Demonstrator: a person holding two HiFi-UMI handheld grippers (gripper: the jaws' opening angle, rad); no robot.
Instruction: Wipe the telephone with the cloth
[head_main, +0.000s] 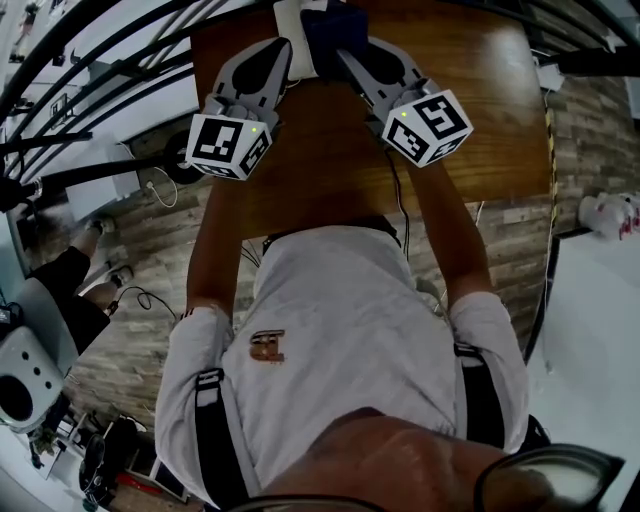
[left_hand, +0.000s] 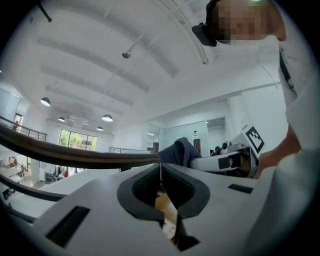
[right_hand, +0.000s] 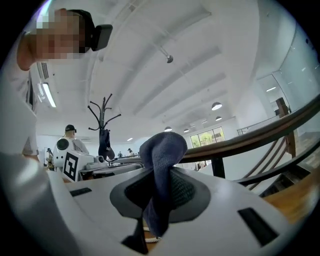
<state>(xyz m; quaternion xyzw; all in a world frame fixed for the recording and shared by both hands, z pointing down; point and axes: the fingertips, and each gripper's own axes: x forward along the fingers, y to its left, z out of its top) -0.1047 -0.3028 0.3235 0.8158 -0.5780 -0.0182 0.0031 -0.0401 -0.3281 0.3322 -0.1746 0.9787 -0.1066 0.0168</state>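
Cloth, dark blue fabric (right_hand: 162, 150), hangs clamped in the right gripper (right_hand: 159, 187), ready for wiping. Left gripper (left_hand: 161, 175) is closed on nothing. White telephone (head_main: 289, 40), mostly hidden, sits far on the brown wooden table (head_main: 480, 120).

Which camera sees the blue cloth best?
The right gripper view: the cloth sits big and close, pinched in the right gripper. The left gripper view shows a small lump; the head view, a dark patch.

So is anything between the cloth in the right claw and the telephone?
Nothing visible. The cloth, clamped in the right claw, sits right beside the white telephone in the head view; the telephone shows only in part there.
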